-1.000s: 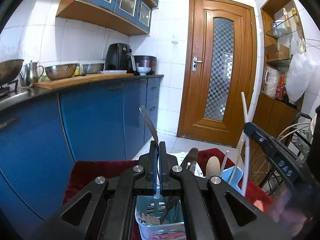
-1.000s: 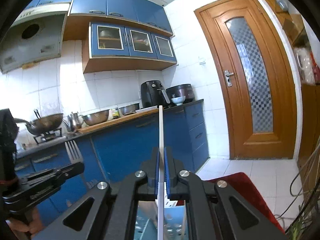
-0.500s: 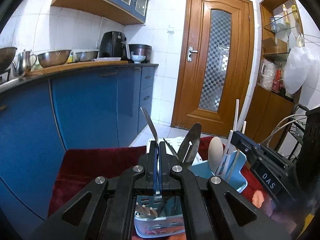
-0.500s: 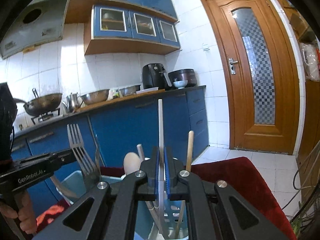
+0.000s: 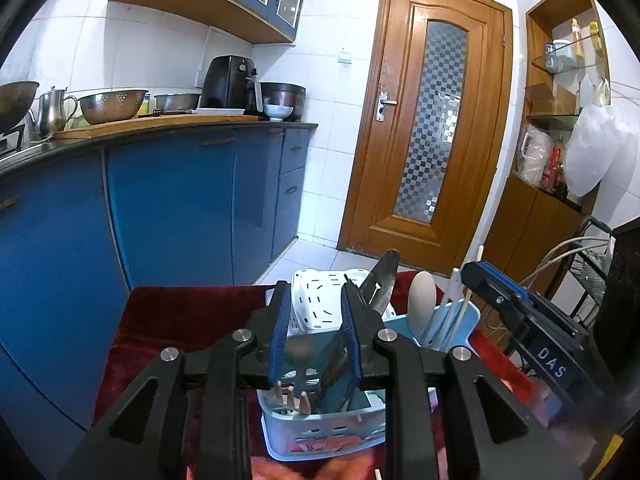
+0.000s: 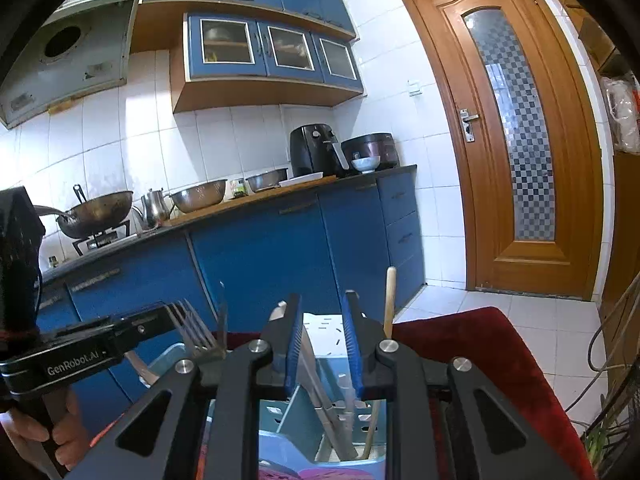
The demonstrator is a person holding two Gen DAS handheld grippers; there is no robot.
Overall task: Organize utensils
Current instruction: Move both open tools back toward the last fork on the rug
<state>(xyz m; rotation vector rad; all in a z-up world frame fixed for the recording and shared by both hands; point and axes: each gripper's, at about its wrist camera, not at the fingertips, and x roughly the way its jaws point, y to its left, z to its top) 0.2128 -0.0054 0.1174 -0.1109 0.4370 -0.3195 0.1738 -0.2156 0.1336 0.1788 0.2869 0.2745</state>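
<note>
both the left gripper [image 5: 314,332] and right gripper [image 6: 324,344] hung with jaws spread, holding nothing. a fork [image 6: 196,330] stood at the right gripper's nine o'clock in the blue utensil caddy [image 5: 460,320].

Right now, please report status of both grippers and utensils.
Left gripper open, empty. Right gripper open, empty. Fork and chopsticks stand in utensil caddy. Nothing blocking.

Upright fork [image 6: 196,330] and chopsticks [image 6: 388,300] crowd the utensil caddy [image 5: 320,432] opening beneath both jaws.
</note>
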